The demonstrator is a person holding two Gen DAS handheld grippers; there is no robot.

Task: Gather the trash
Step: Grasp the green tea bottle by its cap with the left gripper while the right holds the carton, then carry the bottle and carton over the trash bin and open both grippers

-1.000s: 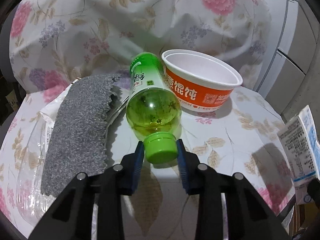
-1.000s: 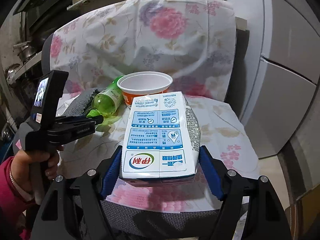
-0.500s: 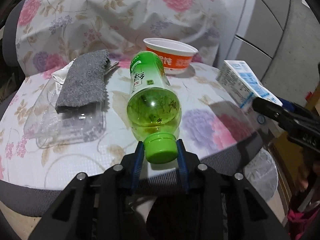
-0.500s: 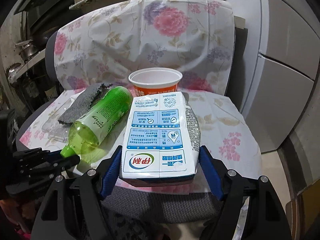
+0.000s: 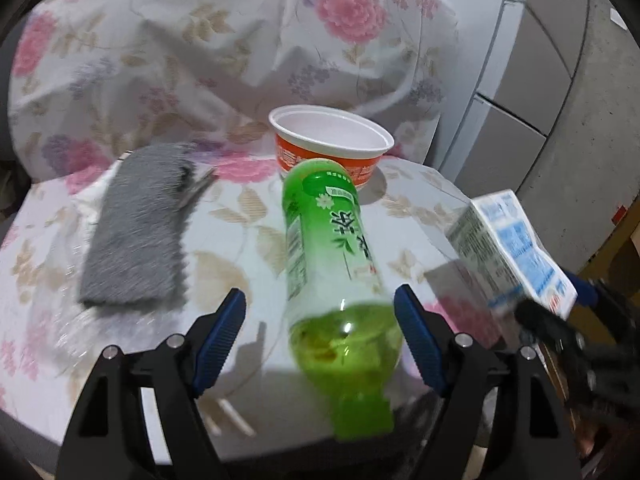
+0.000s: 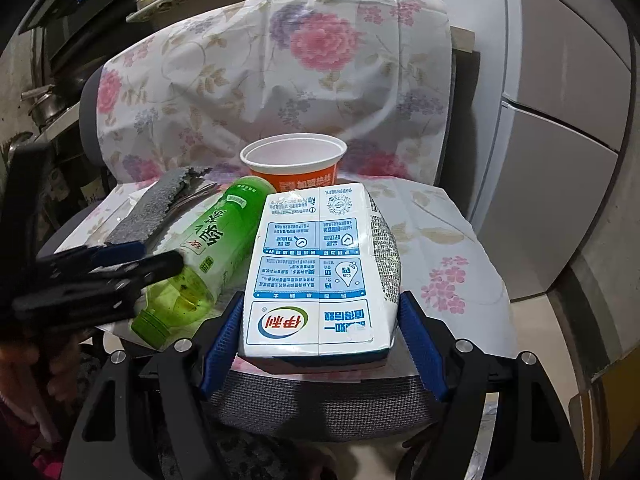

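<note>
The green bottle (image 5: pixel 334 264) lies between the blue pads of the left tool (image 5: pixel 320 328), cap end nearest the camera and base aimed at twelve o'clock toward the orange cup (image 5: pixel 332 148). The jaws are opening: both pads stand clear of the bottle, the right one only just beside its shoulder. Motion blur smears the cap. From the right wrist view the bottle (image 6: pixel 208 248) hangs off the seat's front edge, cap at seven o'clock, with the left tool (image 6: pixel 120 268) at nine o'clock of it.

The milk carton (image 6: pixel 320 272) sits between the pads of the right tool (image 6: pixel 320 328), which are spread wide and clamped on its lower sides. In the left wrist view the carton (image 5: pixel 516 248) shows at three o'clock.

At ten o'clock of the bottle a grey cloth (image 5: pixel 140 228) lies on a clear plastic tray (image 5: pixel 68 328). All of it rests on a chair draped in a floral cover (image 5: pixel 208 60). At three o'clock stand pale grey cabinet fronts (image 6: pixel 560 128).
</note>
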